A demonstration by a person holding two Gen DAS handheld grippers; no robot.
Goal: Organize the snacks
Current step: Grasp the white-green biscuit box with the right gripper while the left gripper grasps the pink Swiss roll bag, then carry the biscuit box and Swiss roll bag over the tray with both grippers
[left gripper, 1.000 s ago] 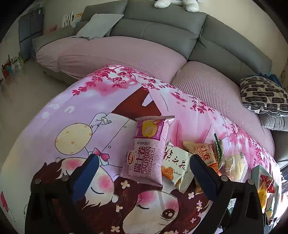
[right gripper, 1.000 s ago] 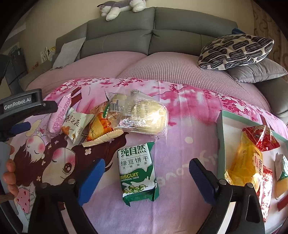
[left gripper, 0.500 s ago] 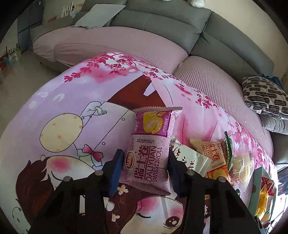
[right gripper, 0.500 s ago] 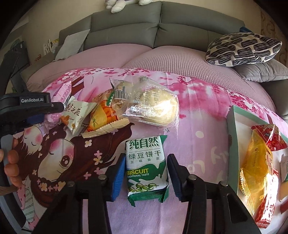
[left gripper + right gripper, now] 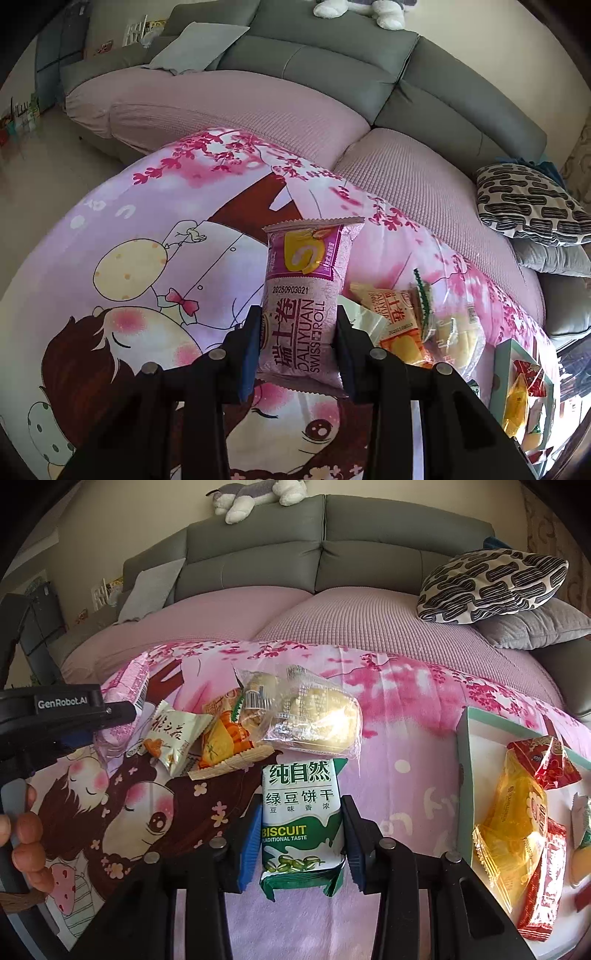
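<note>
My left gripper (image 5: 298, 319) is shut on a pink Swiss roll packet (image 5: 306, 273), with the pads pressing its lower sides. The packet's top end tilts up off the cartoon cloth (image 5: 147, 229). My right gripper (image 5: 301, 812) is shut on a green-and-white biscuit packet (image 5: 300, 782) that lies on the cloth. Beyond it lies a pile: a white packet (image 5: 173, 734), an orange packet (image 5: 225, 742) and a clear bag of buns (image 5: 310, 716). A green-rimmed tray (image 5: 461, 760) on the right holds yellow (image 5: 513, 812) and red packets.
A grey sofa with pink seat covers (image 5: 332, 627) curves behind the cloth-covered surface. A patterned cushion (image 5: 491, 587) lies at the right and a plush toy (image 5: 258, 494) on the sofa back. A person's hand (image 5: 22, 834) holds the left gripper's handle.
Both grippers went from wide open to closed on their packets. The left one has tipped the pink packet up off the cloth; the biscuit packet has stayed down.
</note>
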